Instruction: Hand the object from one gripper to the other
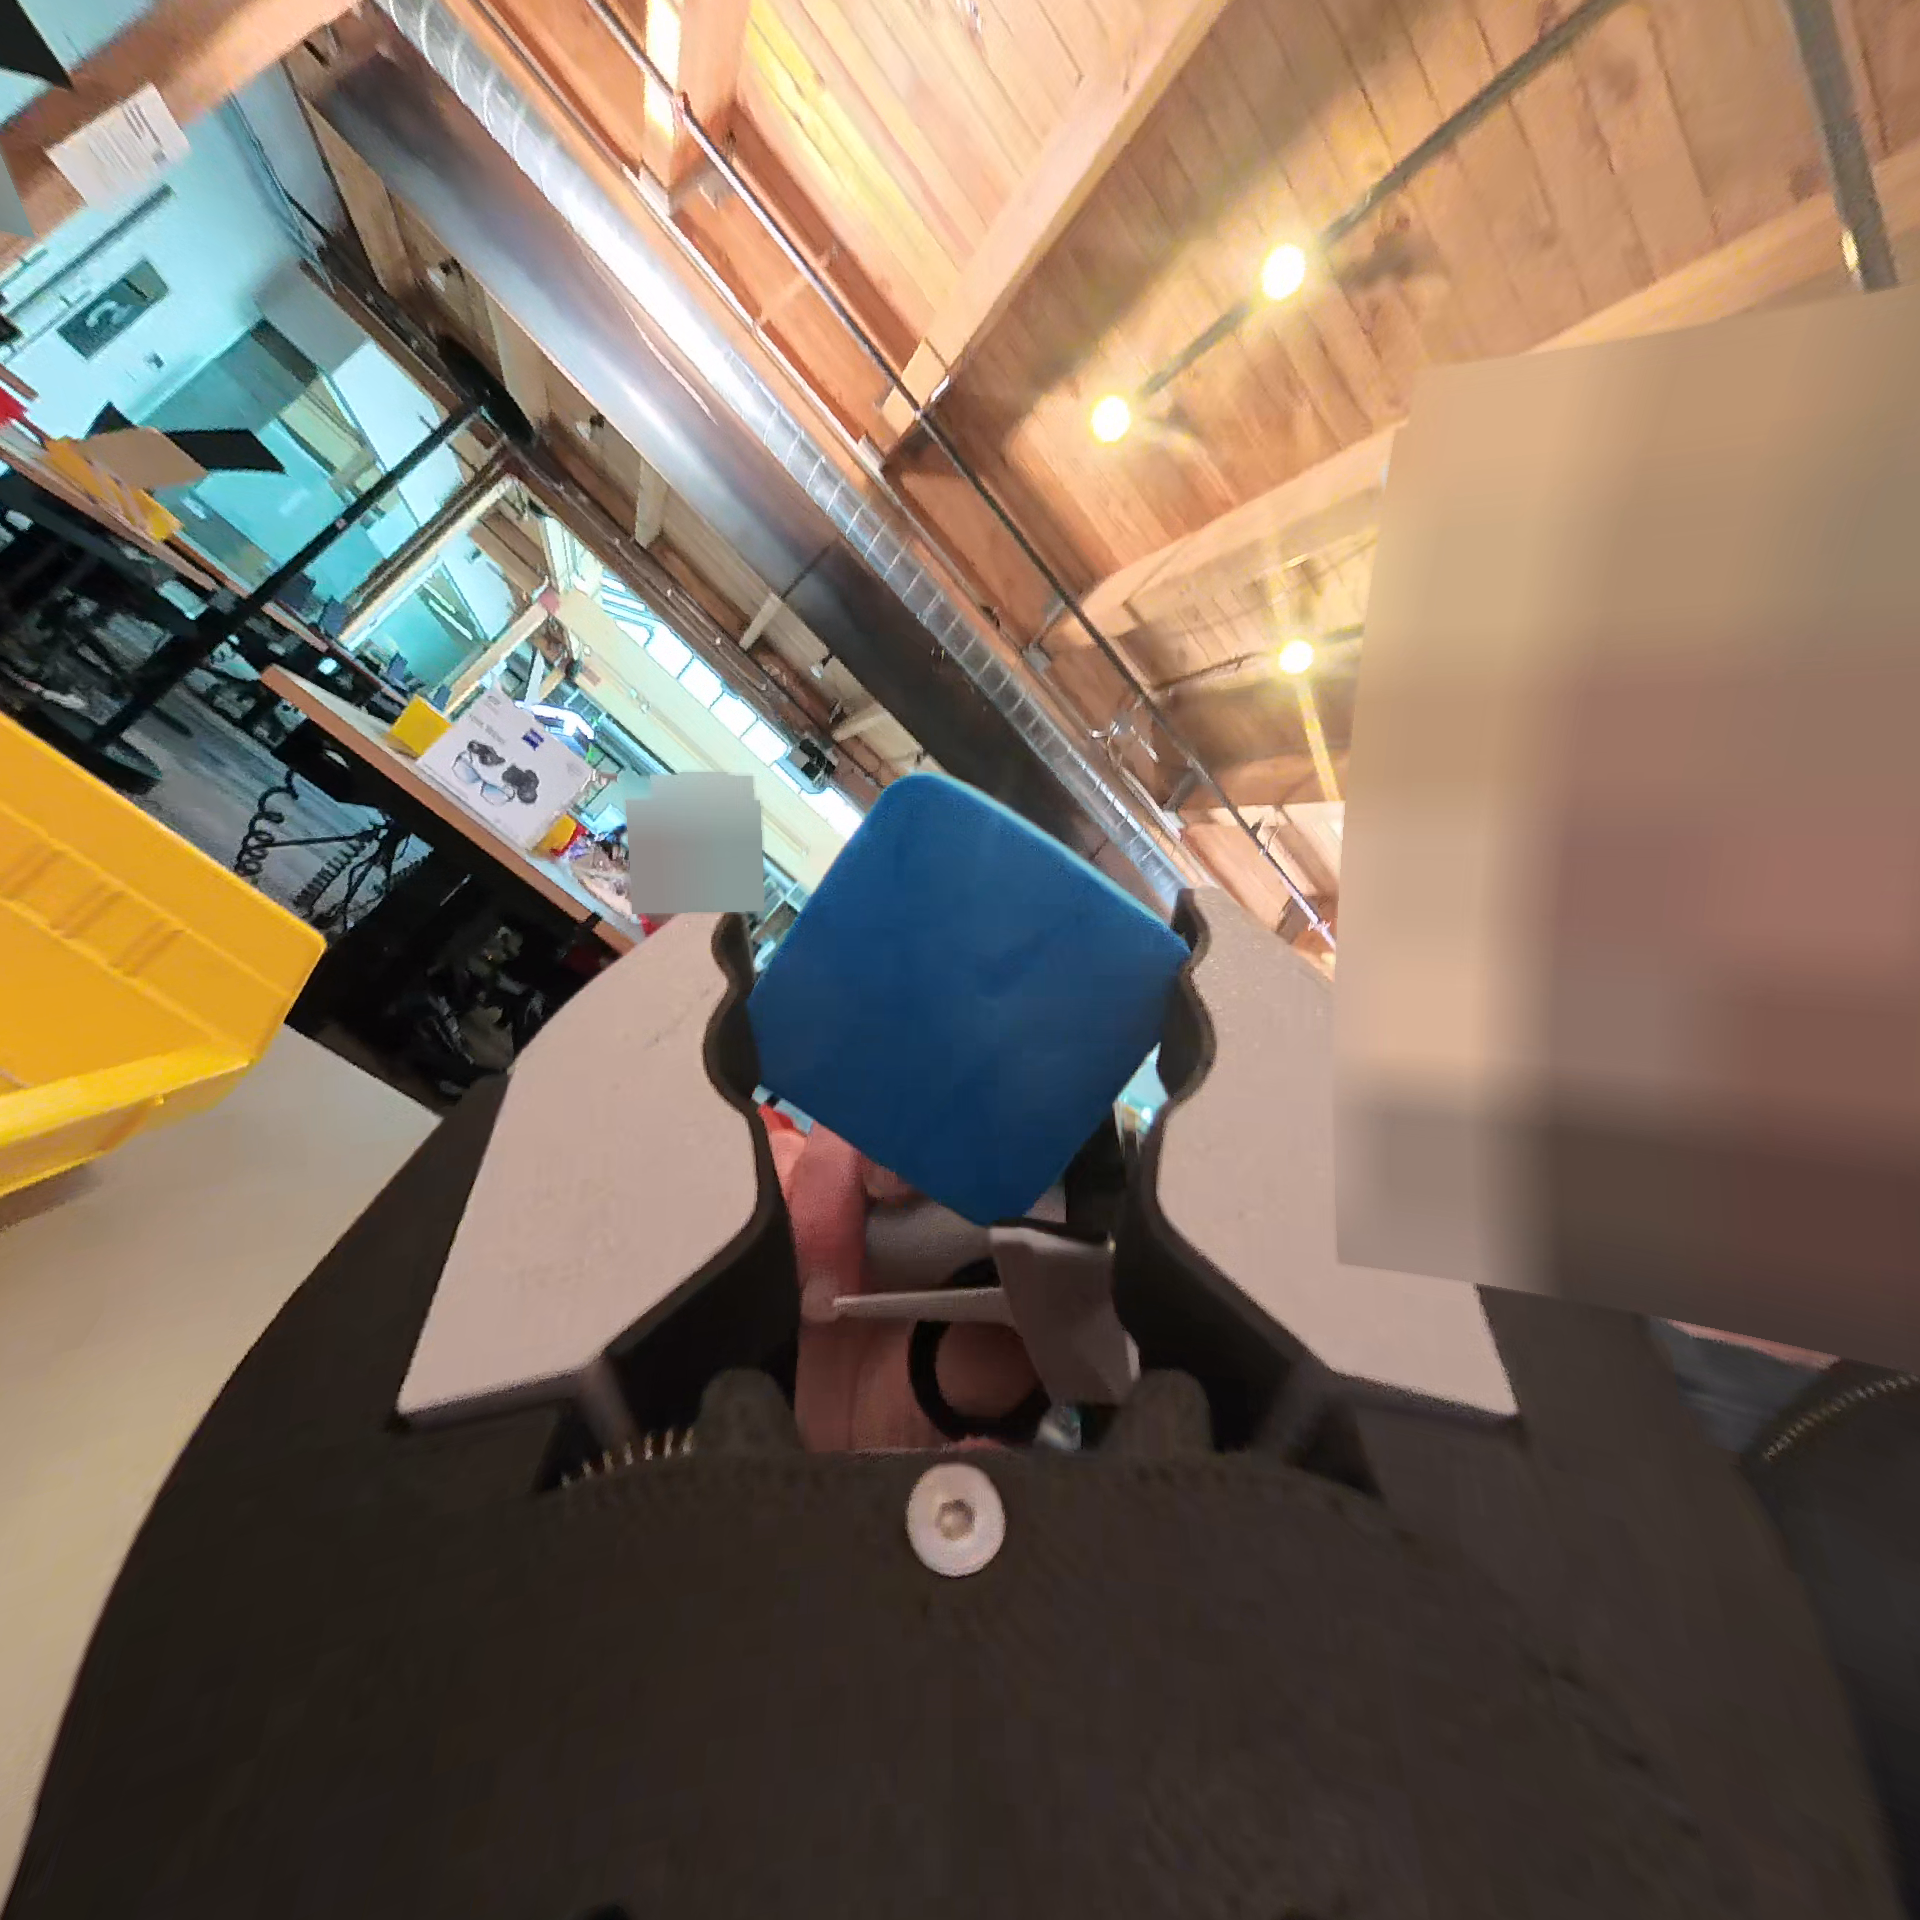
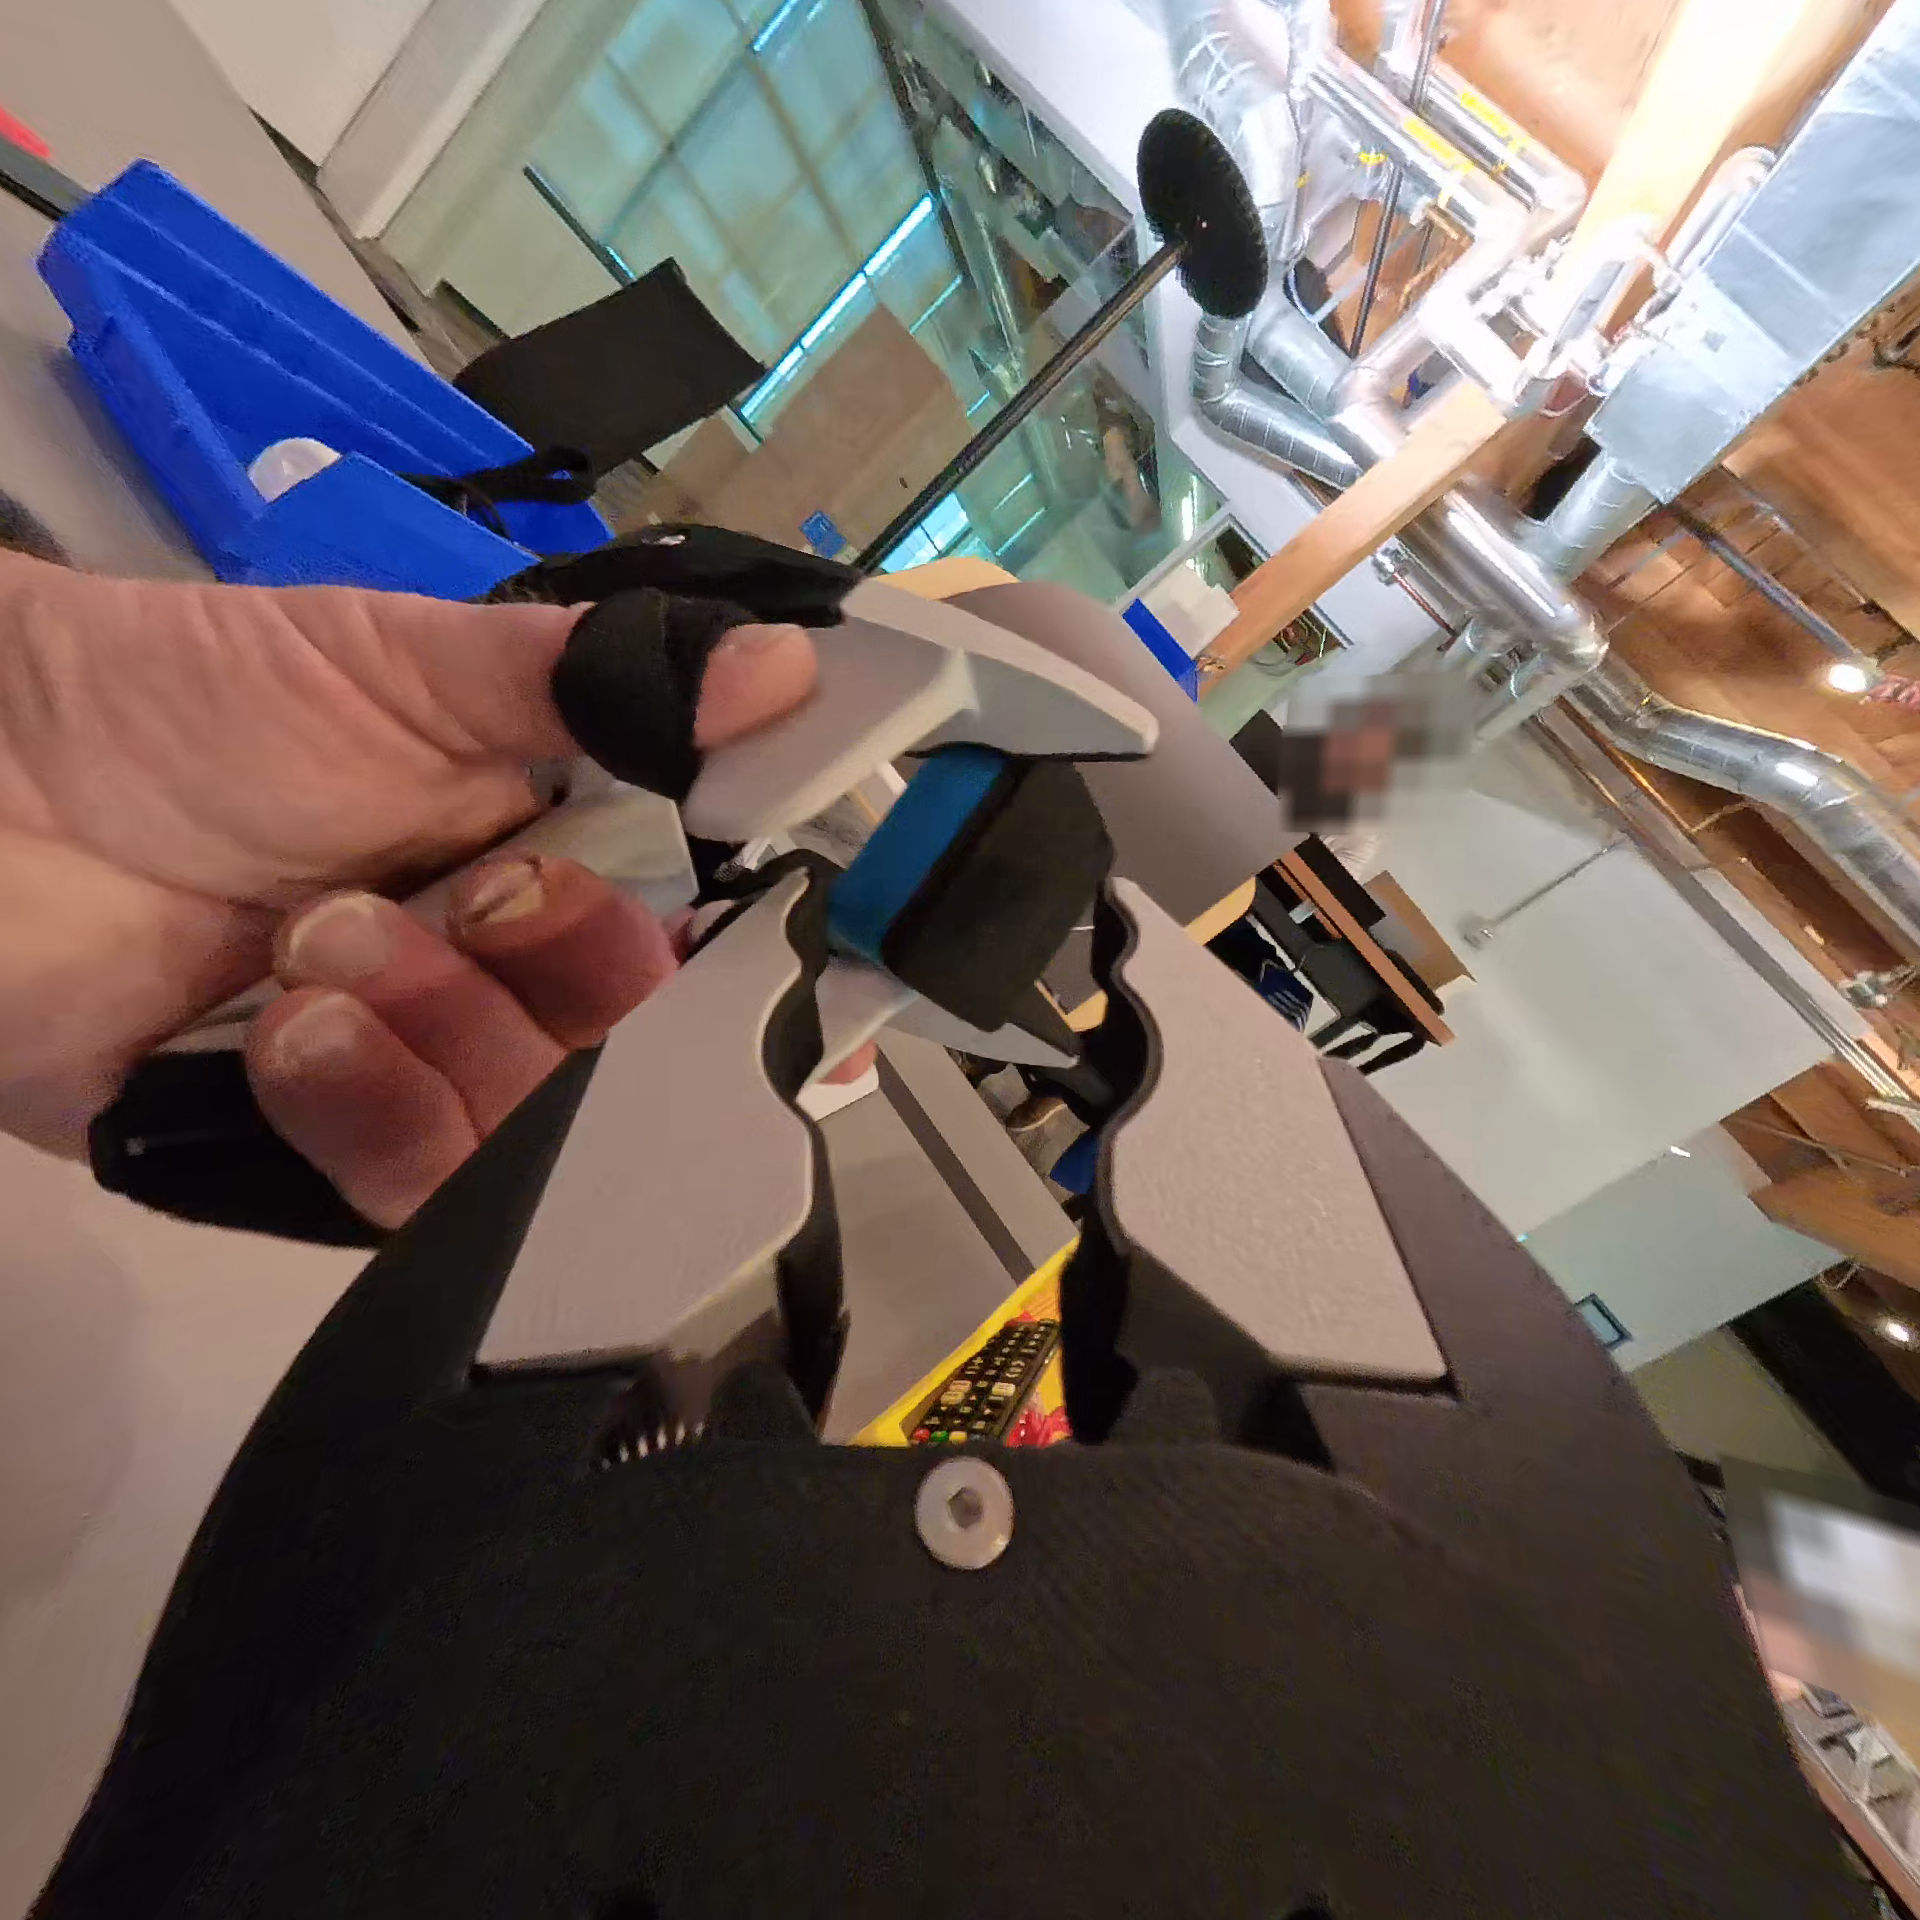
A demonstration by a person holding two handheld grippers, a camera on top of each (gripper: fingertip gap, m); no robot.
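Gripping firmly, the left gripper (image 1: 961, 997) is seen closed on the flat blue rubbery block with rounded corners (image 1: 961, 997). In the left wrist view its broad blue face is turned to the camera, tilted like a diamond and pinched at two opposite edges by the black-lined grey fingers (image 1: 623, 1122).

From the right wrist view the same block (image 2: 914, 852) is seen edge-on, a thin blue slab sandwiched between the left gripper's grey finger and black pad, held up in the air above the work surface. That gripper is worked by a bare hand (image 2: 343, 862), with a black strap (image 2: 634, 686) looped round the thumb.

The right gripper (image 2: 961, 956) is brought up close, its jaws spread apart, about as wide as the block and pad together. The near end of the block is framed between the wavy fingertips (image 2: 769, 935), though whether anything is touched by them cannot be told. Nothing is clamped by it.

Off to the left in the left wrist view, a yellow plastic bin (image 1: 125, 935) is seen on the pale table (image 1: 156, 1351). In the right wrist view a blue plastic bin (image 2: 239, 384) is seen at the far left, and a black remote control (image 2: 987, 1382) is glimpsed low between the right gripper's fingers.
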